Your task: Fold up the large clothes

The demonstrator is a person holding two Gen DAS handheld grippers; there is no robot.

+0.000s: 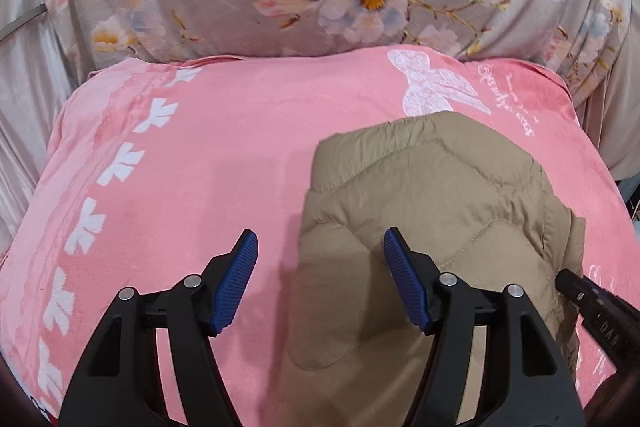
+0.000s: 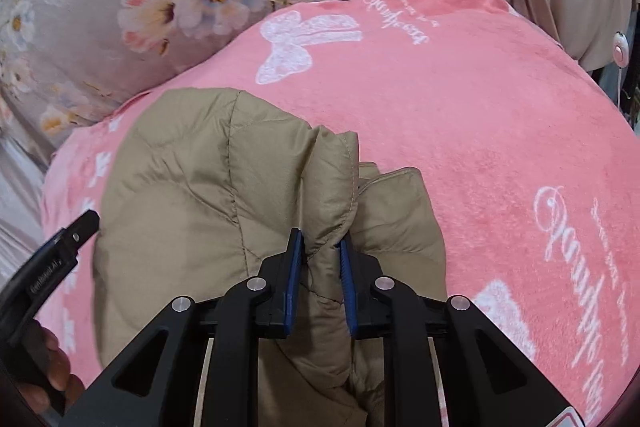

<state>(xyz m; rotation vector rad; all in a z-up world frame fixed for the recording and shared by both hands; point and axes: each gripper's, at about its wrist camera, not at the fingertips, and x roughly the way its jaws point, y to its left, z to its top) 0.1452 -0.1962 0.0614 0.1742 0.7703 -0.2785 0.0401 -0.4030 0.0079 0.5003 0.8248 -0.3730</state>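
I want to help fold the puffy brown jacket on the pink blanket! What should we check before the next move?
1. Right gripper pinching a fold of the jacket: ok, blue pads squeeze the fabric.
2. Left gripper free to grab: ok, jaws stand apart with nothing pinched.
3. Left gripper over the jacket: ok, the jacket's left edge lies beneath it.
4. Jacket lying flat: not ok, it is bunched and ridged beside the right gripper.
5. Room on the pink blanket: ok, bare blanket left of the jacket.
6. Sleeves tucked in: cannot tell.
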